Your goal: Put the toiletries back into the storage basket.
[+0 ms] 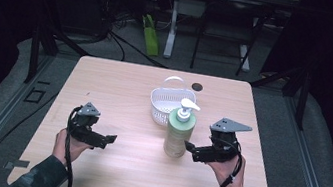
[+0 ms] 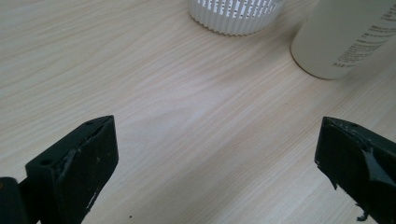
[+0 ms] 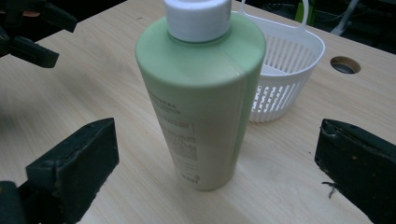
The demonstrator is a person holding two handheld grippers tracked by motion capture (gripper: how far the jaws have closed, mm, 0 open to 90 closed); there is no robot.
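The green pump bottle [image 1: 179, 132] stands upright at the centre of the high view, just in front of the white basket [image 1: 168, 105], with the right hand-held gripper [image 1: 189, 149] spread wide just beside its base. Tall and narrow, it will likely tip toward the basket if one jaw nudges it before the other closes. The left hand-held gripper [image 1: 110, 139], also open, hovers over bare desk [image 1: 121, 81] at lower left, too far off to steady it.

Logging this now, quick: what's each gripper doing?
Left gripper: open, empty.
Right gripper: open, beside the pale green plastic pump bottle, not gripping.
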